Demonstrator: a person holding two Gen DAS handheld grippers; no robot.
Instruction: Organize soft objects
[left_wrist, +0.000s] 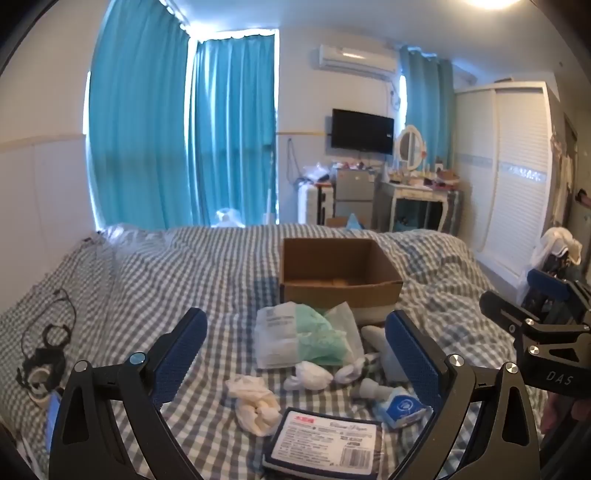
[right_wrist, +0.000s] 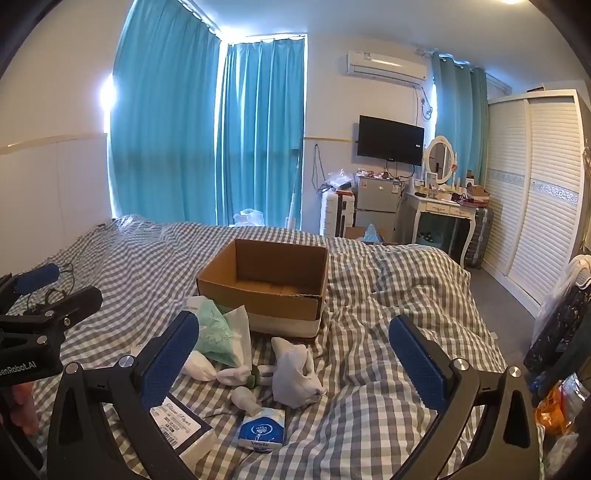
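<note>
An open cardboard box (left_wrist: 340, 273) (right_wrist: 266, 284) sits on the checked bed, empty inside. In front of it lie soft things: a clear bag with green fabric (left_wrist: 306, 336) (right_wrist: 218, 332), rolled white socks (left_wrist: 310, 374) (right_wrist: 199, 365), a crumpled white cloth (left_wrist: 255, 402), a grey sock (right_wrist: 295, 369), a blue tissue pack (left_wrist: 402, 404) (right_wrist: 262, 430) and a dark tissue-paper pack (left_wrist: 325, 441) (right_wrist: 181, 428). My left gripper (left_wrist: 295, 350) is open above the pile. My right gripper (right_wrist: 295, 354) is open, to the right of the left one.
The checked duvet (left_wrist: 166, 266) covers the bed. A black cable and strap (left_wrist: 48, 347) lie at its left. Beyond the bed stand a small fridge (right_wrist: 376, 203), a dressing table (right_wrist: 443, 210) and a white wardrobe (right_wrist: 535, 206). Bags hang at the right (right_wrist: 565, 325).
</note>
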